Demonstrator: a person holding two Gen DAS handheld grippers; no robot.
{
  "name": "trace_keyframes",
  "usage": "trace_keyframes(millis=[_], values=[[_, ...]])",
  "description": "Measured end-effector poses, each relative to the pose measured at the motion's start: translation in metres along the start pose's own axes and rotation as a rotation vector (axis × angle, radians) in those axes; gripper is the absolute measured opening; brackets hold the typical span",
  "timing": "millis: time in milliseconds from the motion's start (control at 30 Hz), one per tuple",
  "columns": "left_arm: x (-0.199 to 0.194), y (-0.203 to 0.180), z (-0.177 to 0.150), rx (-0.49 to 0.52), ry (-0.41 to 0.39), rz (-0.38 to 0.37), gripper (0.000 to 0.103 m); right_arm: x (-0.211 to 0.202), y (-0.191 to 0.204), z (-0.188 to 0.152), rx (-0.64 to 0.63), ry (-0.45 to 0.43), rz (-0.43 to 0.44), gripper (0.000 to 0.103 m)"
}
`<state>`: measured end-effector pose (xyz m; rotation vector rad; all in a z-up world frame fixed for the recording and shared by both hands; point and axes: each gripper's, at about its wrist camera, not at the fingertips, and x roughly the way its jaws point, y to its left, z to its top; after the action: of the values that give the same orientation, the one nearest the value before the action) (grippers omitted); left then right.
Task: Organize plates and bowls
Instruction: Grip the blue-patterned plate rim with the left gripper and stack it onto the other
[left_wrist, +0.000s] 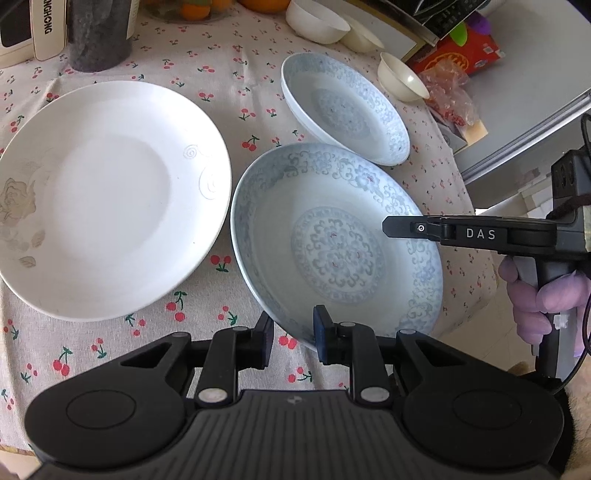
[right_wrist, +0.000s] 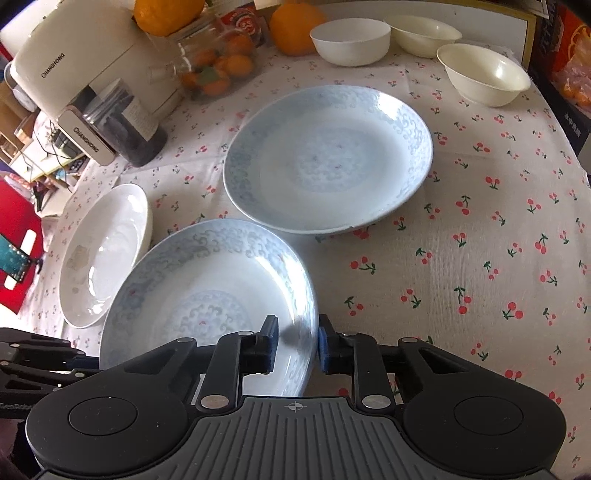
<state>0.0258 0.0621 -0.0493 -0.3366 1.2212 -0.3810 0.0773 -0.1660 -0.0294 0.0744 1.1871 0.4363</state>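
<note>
A blue-patterned plate (left_wrist: 332, 240) lies nearest me on the cherry-print tablecloth (left_wrist: 255, 110). My left gripper (left_wrist: 293, 332) is shut on its near rim. My right gripper (right_wrist: 297, 339) is shut on the right rim of the same plate (right_wrist: 207, 291); from the left wrist it shows side-on (left_wrist: 388, 226), held by a hand (left_wrist: 535, 299). A second blue-patterned plate (right_wrist: 328, 158) sits further back. A plain white plate (left_wrist: 110, 195) lies to the left. Three pale bowls (right_wrist: 351, 40) (right_wrist: 424, 33) (right_wrist: 484, 74) stand at the far edge. Whether the held plate is off the cloth I cannot tell.
A white appliance (right_wrist: 74, 66), a dark jar (right_wrist: 125, 122) and a glass jar of small oranges (right_wrist: 214, 70) crowd the far left. Two large oranges (right_wrist: 295, 26) sit at the back. A red box (left_wrist: 458, 51) and a plastic bag (left_wrist: 450, 96) lie by the table's right edge.
</note>
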Motion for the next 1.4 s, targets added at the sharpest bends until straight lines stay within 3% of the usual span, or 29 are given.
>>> trace_keyframes(millis=[633, 1067, 1400], values=[[-0.020, -0.008, 0.009, -0.004, -0.083, -0.039, 0.020, -0.028, -0.011, 0.016, 0.050, -0.085, 0.028, 0.022], [-0.015, -0.021, 0.040, -0.032, -0.143, -0.026, 0.020, -0.030, -0.036, 0.042, 0.160, -0.137, 0.014, 0.022], [0.003, -0.031, 0.060, -0.031, -0.144, 0.004, 0.020, -0.023, -0.056, 0.065, 0.229, -0.190, -0.011, 0.022]])
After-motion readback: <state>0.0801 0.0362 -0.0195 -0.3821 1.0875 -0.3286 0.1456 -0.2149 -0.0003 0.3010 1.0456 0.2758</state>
